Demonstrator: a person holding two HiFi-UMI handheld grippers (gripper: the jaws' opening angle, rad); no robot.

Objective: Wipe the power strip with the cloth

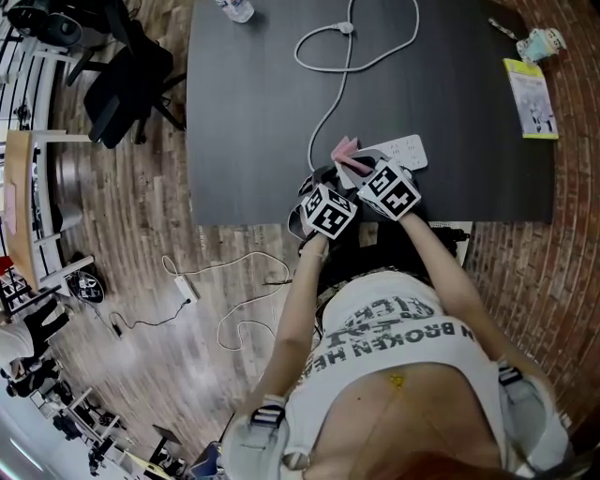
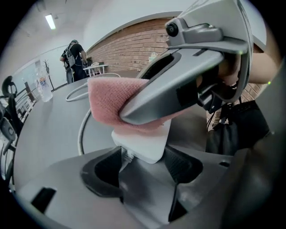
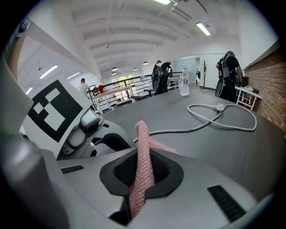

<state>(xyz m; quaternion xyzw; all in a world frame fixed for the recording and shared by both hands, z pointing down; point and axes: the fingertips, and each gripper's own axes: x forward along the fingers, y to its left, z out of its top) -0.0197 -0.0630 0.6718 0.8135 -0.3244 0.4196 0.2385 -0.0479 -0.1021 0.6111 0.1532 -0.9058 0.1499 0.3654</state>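
Looking along the left gripper [image 2: 143,166], its tongs stand spread wide. The cabled end of the white power strip [image 2: 142,145] lies between them, and as far as this view shows it is not clamped. Over the top reaches a jaw of the right gripper [image 2: 129,117], laying the pink cloth [image 2: 107,100] on the strip's upper face. Over to the right gripper view: those tongs are pinched firmly on the cloth, and a fold of it stands up edgewise between the pads. Beyond them the grey cable [image 3: 214,118] loops away over the dark table [image 3: 254,152]. Now the head view: the strip sits close to the table's near edge, right in front of the person, with both tools bunched over its left part. Its long axis runs across the table from left to right, with the right end angled slightly away. The cabled end points to the person's left, under the left gripper, and the free end points right. From the left end the cable climbs away to its plug [image 1: 347,28] at the far side. The wipe should go best along that long axis, from cabled end to free end, with a broad flat fold of cloth rather than an edge. The spread tongs would do well to steady the cabled end first, or the strip will likely skate along with the cloth, and the table edge is near.
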